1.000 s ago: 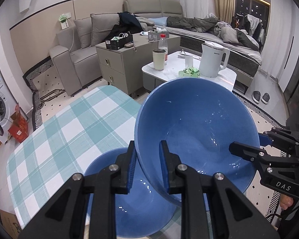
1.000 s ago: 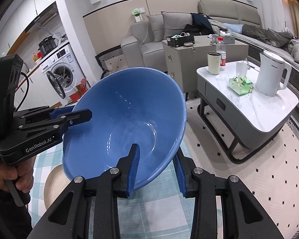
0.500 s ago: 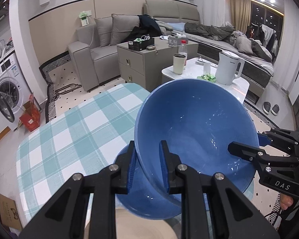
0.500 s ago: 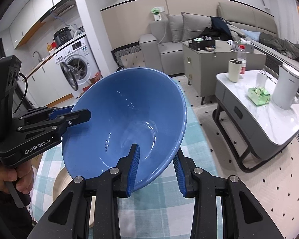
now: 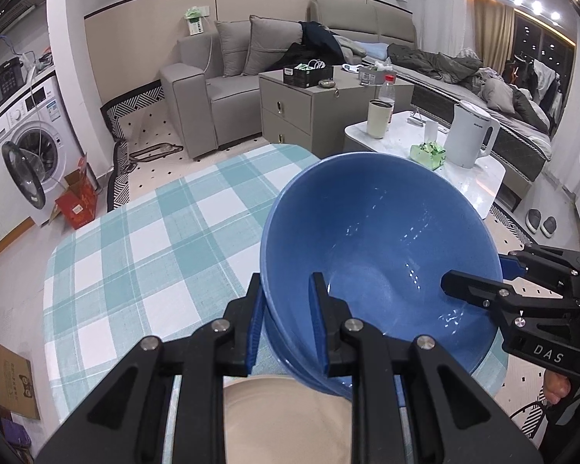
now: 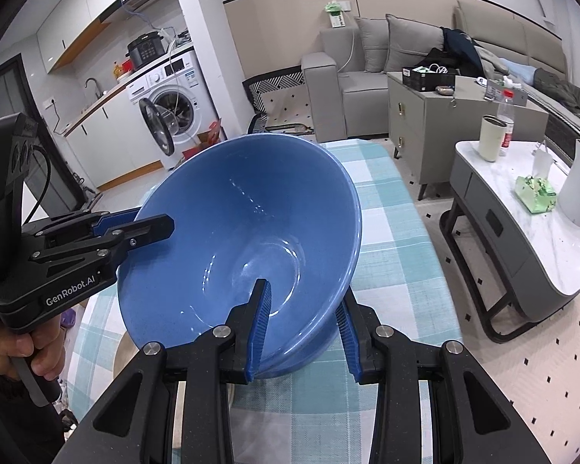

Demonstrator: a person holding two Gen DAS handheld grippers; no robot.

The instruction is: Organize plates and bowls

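With the left hand-held gripper (image 5: 286, 321) and right hand-held gripper (image 6: 303, 332) each pinching its rim, we carry the blue bowl (image 5: 379, 259) off the second bowl, now above the beige plate (image 5: 286, 417), ready for stacking.

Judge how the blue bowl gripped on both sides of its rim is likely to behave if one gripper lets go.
The blue bowl looks rigid and glazed, with glints inside, so probably slippery. Held tilted by the left gripper and right gripper on opposite rims, it would likely swing down. It seems breakable.
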